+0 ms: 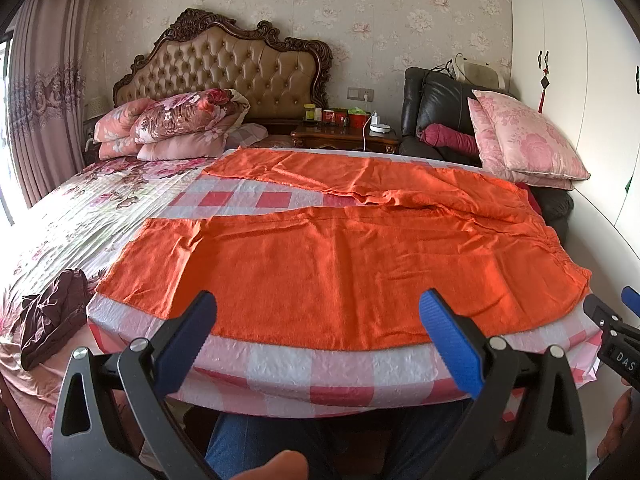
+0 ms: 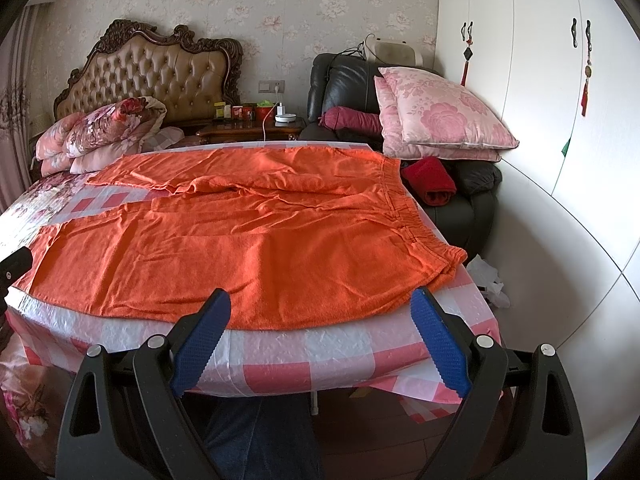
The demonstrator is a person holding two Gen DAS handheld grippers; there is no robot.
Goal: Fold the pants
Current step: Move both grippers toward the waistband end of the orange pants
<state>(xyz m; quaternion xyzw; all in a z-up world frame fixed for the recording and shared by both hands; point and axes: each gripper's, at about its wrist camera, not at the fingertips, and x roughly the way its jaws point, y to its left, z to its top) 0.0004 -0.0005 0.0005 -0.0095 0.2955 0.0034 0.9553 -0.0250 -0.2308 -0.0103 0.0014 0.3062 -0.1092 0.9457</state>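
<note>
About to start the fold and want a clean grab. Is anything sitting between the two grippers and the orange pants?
Nothing visible. The orange pants lie flat on the checked cloth. The left gripper and right gripper are both open, hovering at the near edge with only bare cloth ahead of them.

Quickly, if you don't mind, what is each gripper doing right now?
Left gripper: open, holding nothing, above the near edge of the pants.
Right gripper: open, holding nothing.

tufted headboard point(image 1: 224, 64) | 2 pink pillows point(image 2: 440, 120) on black armchair point(image 2: 344, 80) | nightstand point(image 1: 344, 136) between
</note>
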